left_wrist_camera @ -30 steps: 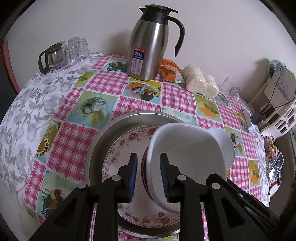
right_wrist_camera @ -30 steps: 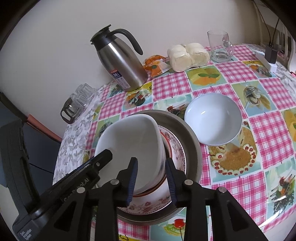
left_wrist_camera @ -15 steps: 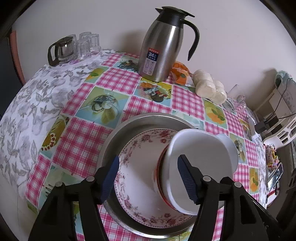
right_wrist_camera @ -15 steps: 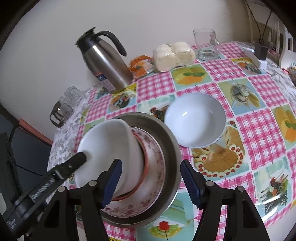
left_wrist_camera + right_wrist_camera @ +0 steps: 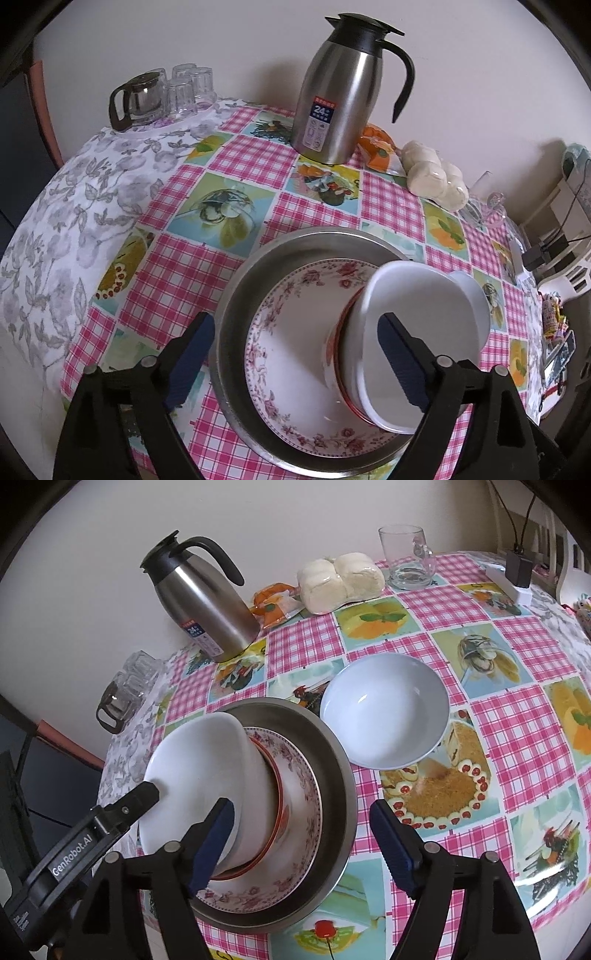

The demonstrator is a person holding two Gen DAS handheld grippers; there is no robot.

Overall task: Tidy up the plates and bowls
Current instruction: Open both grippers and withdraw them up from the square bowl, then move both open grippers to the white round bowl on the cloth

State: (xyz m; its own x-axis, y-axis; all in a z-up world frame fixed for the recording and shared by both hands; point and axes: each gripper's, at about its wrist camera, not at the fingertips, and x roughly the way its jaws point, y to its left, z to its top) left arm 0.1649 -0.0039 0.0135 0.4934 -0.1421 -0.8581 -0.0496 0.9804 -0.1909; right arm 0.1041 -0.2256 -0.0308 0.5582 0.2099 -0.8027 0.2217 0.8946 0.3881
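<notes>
Checked pink cloth [image 5: 240,162] covers the table against a pale wall. At far left stand a glass pot [image 5: 135,101] and tumblers, then a steel jug [image 5: 334,99], then buns [image 5: 341,581] and a mug [image 5: 406,557]. Nearer, a steel pan [image 5: 236,295] holds a floral plate [image 5: 291,332] with a red-rimmed bowl and a white dish [image 5: 417,328] stacked on it. The left gripper [image 5: 295,360] and right gripper [image 5: 301,840] are opening, pads clear of the stack. A white bowl [image 5: 384,710] sits just right of the pan.

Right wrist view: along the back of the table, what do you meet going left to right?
Glass pot with tumblers → steel jug → orange packet → wrapped buns → glass mug → power strip.
</notes>
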